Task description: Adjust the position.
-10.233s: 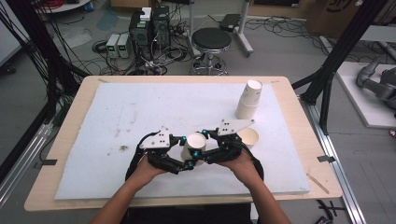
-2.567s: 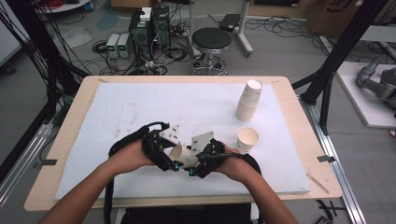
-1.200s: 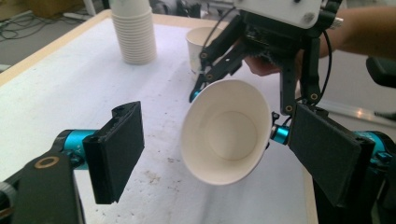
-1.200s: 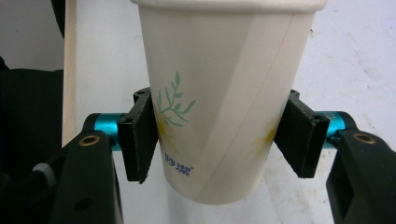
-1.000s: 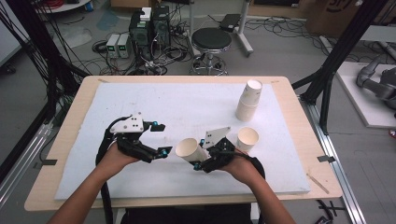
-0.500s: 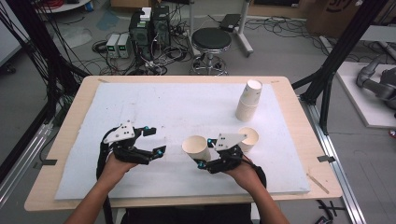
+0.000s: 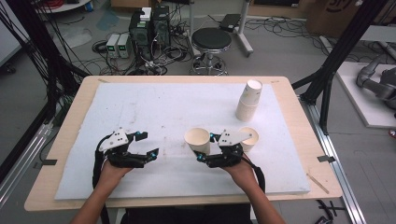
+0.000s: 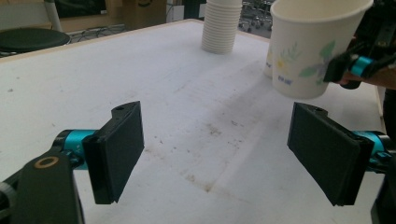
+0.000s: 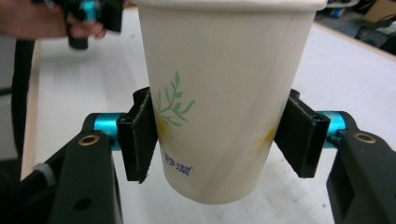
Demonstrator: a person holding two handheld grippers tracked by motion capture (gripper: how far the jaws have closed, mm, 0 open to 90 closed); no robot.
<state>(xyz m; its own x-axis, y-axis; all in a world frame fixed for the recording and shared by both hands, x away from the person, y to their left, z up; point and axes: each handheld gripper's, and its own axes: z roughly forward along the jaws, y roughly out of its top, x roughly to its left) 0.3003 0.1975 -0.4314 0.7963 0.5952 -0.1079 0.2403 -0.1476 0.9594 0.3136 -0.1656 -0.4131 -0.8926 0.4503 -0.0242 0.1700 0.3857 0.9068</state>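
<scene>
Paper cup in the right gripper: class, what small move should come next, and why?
Probably lower the paper cup straight down onto the white mat and only then open. The right gripper clamps it by both sides, upright, its base clear of the mat. The left gripper stands open and apart, and the single cup and the cup stack lie off to the side.

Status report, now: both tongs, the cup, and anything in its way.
Right tongs shut on paper cup, held off the white mat. Left tongs open, empty. Single cup beside right hand; cup stack beyond.
</scene>
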